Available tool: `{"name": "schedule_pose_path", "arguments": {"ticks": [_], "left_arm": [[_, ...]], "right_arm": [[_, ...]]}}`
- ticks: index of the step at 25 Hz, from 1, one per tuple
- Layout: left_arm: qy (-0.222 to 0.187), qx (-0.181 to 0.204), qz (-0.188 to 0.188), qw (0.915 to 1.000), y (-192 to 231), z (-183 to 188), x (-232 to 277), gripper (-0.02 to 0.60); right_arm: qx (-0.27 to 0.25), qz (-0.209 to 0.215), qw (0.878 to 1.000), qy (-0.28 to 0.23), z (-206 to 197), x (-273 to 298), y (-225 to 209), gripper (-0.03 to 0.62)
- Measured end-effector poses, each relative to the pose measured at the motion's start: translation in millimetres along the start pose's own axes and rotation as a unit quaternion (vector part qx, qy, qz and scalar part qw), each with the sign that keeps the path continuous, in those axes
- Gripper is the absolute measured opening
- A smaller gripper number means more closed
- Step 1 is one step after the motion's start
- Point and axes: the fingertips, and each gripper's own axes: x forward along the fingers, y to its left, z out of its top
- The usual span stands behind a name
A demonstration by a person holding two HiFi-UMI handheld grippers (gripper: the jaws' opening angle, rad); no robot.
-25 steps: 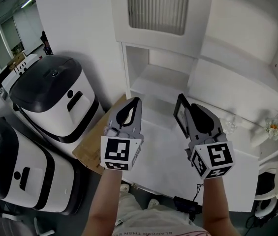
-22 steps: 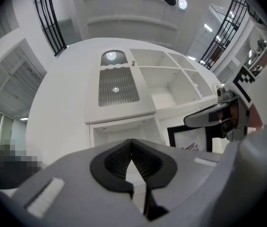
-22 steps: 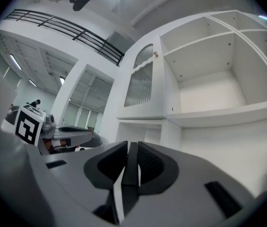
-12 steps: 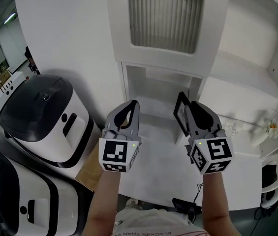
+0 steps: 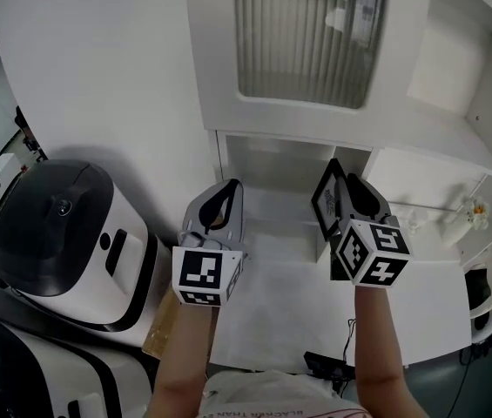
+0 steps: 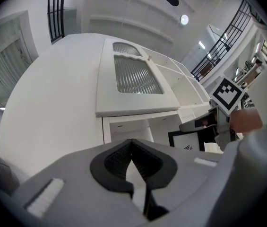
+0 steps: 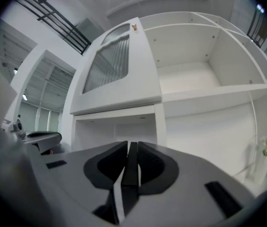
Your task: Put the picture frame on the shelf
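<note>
The picture frame (image 5: 323,202) is black-edged and stands on edge between the jaws of my right gripper (image 5: 340,190), which is shut on it. In the right gripper view its thin dark edge (image 7: 132,164) runs between the pads. The left gripper view shows the frame's white face (image 6: 188,141) off to the right. My left gripper (image 5: 231,188) hovers beside it, shut with nothing in it. Both grippers are in front of the white shelf unit (image 5: 420,168), facing its low open compartment (image 5: 267,159). The right gripper view shows the open shelves (image 7: 194,79) above and to the right.
A cabinet door with ribbed glass (image 5: 306,33) hangs above the low compartment. White-and-black machines (image 5: 54,225) stand at the left, with a cardboard piece (image 5: 160,329) beside them. A small flower vase (image 5: 475,207) sits on the counter at the right.
Both grippers have moved forward toward the shelf unit, and the right one has turned. The frame stays in the right gripper. More of the ribbed cabinet door now shows in the head view.
</note>
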Motion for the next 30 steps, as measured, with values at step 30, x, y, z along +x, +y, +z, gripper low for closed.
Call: {"name": "schedule_pose_path", "arguments": {"ticks": [30], "left_arm": [[-0.004, -0.030, -0.102, 0.9943, -2, -25, 4, 0.008]], "right_arm": [[-0.016, -0.225, 0.974, 0.033, -32, 5, -39, 0.119]]}}
